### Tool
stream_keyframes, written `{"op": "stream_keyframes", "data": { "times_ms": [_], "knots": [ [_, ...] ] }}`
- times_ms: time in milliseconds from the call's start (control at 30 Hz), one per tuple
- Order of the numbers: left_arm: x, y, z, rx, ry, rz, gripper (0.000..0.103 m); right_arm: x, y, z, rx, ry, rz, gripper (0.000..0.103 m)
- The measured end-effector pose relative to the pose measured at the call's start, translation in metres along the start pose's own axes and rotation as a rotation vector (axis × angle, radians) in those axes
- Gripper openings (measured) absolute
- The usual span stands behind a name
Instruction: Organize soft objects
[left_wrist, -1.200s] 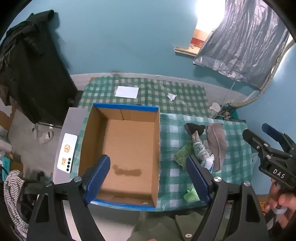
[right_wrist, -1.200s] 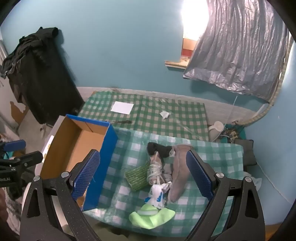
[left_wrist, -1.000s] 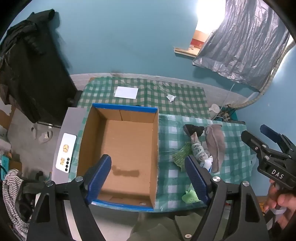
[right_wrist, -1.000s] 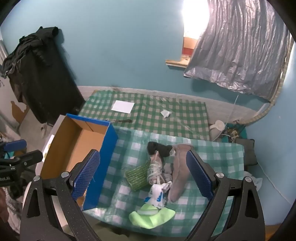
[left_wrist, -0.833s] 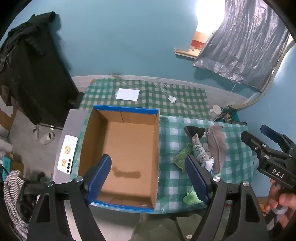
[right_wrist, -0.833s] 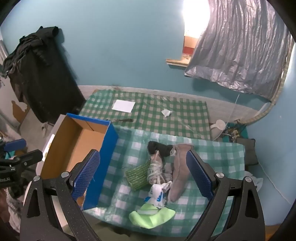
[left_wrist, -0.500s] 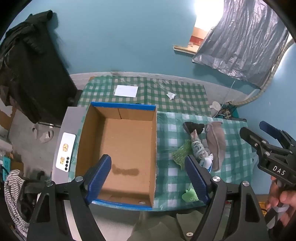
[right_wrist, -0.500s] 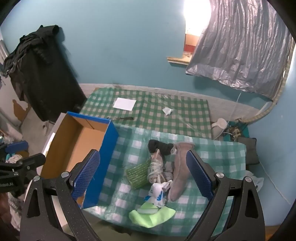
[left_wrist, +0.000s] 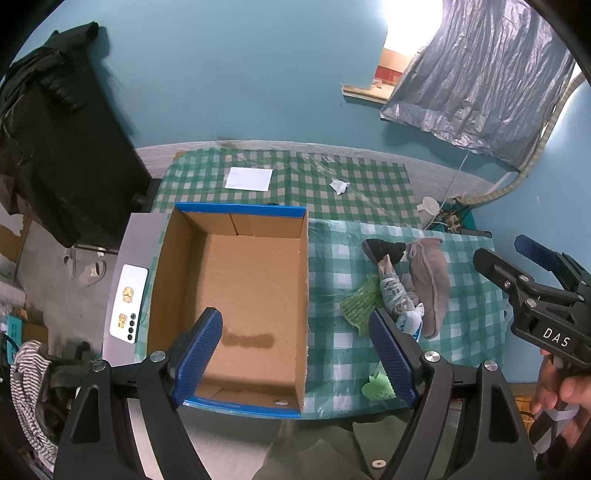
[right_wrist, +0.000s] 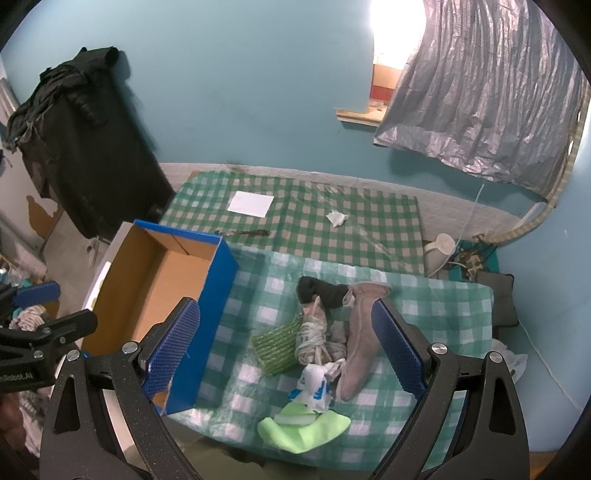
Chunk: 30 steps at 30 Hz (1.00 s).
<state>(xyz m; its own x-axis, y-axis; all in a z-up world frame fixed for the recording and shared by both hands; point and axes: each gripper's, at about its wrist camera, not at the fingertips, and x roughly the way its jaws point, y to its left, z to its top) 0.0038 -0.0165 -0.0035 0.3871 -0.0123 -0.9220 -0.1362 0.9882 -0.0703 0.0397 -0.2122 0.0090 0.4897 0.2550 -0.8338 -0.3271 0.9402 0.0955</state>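
A pile of soft items lies on the green checked table (right_wrist: 443, 306): a brown-grey sock (right_wrist: 358, 332), a black sock (right_wrist: 319, 290), a grey knotted sock (right_wrist: 312, 338), a green ribbed cloth (right_wrist: 279, 345), a white-and-blue sock (right_wrist: 314, 384) and a light green sock (right_wrist: 303, 428). An empty blue cardboard box (left_wrist: 243, 288) stands left of them; it also shows in the right wrist view (right_wrist: 162, 288). My left gripper (left_wrist: 295, 354) is open high above the box. My right gripper (right_wrist: 286, 350) is open high above the pile.
A white paper sheet (right_wrist: 251, 203) and a crumpled white scrap (right_wrist: 336, 218) lie on the far checked cloth. A white phone (left_wrist: 127, 308) lies on a grey surface left of the box. Dark clothes (right_wrist: 85, 147) hang at the left wall.
Both grippers drifted only slightly; the view shifted a little. Nothing was picked up or released.
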Motion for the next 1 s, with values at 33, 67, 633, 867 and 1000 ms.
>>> {"op": "stream_keyframes", "data": {
  "times_ms": [33, 67, 633, 867, 1000],
  "knots": [
    [0.0005, -0.0006, 0.0004, -0.001, 0.001, 0.000, 0.083, -0.0001, 0.0001, 0.0003, 0.000, 0.000, -0.001, 0.093],
    [0.0005, -0.0007, 0.0005, 0.000, 0.002, -0.001, 0.083, 0.0000, 0.0001, 0.0004, 0.000, 0.000, -0.001, 0.093],
    [0.0049, -0.0052, 0.0005, 0.013, 0.023, 0.000, 0.083, 0.0050, 0.0010, -0.0016, -0.001, 0.011, 0.001, 0.093],
    [0.0049, -0.0064, 0.0035, 0.020, 0.024, -0.001, 0.083, 0.0059, 0.0024, -0.0040, 0.001, 0.015, 0.003, 0.093],
    [0.0050, -0.0065, 0.0042, 0.021, 0.025, 0.000, 0.083, 0.0061, 0.0010, -0.0011, 0.003, 0.017, 0.002, 0.093]
  ]
}}
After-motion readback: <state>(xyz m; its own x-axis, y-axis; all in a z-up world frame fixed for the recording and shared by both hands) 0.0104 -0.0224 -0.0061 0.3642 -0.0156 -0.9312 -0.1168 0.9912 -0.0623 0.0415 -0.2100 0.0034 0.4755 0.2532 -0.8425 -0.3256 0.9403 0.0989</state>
